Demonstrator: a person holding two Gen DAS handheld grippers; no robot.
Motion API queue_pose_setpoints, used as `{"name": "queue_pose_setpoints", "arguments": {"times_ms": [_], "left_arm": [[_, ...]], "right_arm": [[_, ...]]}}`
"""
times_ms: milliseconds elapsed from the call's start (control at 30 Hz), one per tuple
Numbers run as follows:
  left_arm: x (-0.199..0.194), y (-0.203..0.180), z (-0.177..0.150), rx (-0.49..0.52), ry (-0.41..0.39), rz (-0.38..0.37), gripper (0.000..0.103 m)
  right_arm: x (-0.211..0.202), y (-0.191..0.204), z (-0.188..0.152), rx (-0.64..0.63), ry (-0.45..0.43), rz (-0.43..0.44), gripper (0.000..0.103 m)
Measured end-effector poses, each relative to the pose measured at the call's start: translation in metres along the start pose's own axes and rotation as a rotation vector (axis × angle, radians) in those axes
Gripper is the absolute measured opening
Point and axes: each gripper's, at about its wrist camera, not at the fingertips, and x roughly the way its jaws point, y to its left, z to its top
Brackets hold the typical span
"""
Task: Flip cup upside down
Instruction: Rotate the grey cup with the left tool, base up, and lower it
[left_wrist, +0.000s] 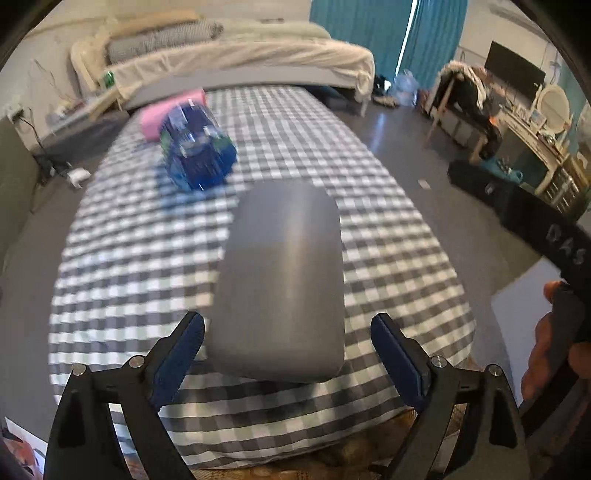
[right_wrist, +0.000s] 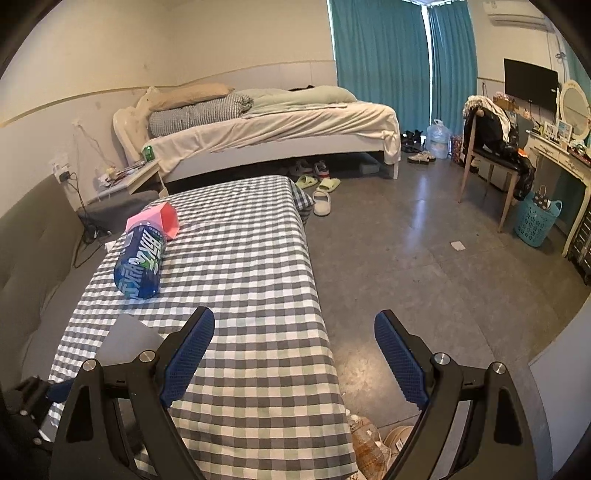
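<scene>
A pink cup lies on its side at the far left of the checkered table, its mouth facing right; it also shows blurred in the left wrist view. A blue bottle lies on its side just in front of it, touching or nearly so, and shows in the left wrist view too. My left gripper is open and empty, over the near end of a grey pad. My right gripper is open and empty above the table's right edge.
The grey pad lies on the table's near part, its corner in the right wrist view. A grey sofa is left of the table. A bed stands behind. Slippers, a chair and a blue basket stand on the floor.
</scene>
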Motion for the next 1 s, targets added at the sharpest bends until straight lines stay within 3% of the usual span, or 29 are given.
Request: {"name": "queue_pose_setpoints", "arguments": {"times_ms": [33,100,133,433,600,767,1000], "left_arm": [[0.003,0.003,0.000,-0.017,0.013,-0.008,0.093],[0.004,0.009,0.000,-0.049,0.018,-0.027,0.076],[0.002,0.011,0.002,-0.055,0.018,-0.031,0.074],[-0.026,0.017,0.027,-0.029,-0.104,0.008,0.073],[-0.022,0.022,0.041,-0.044,-0.111,-0.001,0.073],[-0.007,0.011,0.069,0.021,-0.114,0.029,0.073],[0.000,0.008,0.072,0.044,-0.130,0.028,0.073]], "right_arm": [[-0.001,0.000,0.000,-0.003,-0.003,0.001,0.089],[-0.002,-0.001,0.001,-0.005,-0.009,-0.002,0.089],[-0.002,-0.001,0.000,-0.003,-0.009,-0.001,0.089],[0.001,-0.001,-0.001,0.001,-0.004,-0.003,0.089],[0.004,0.000,-0.001,-0.001,0.006,-0.005,0.089],[0.005,0.001,-0.002,0.002,0.016,-0.005,0.089],[0.005,0.002,0.000,-0.002,0.011,-0.003,0.089]]}}
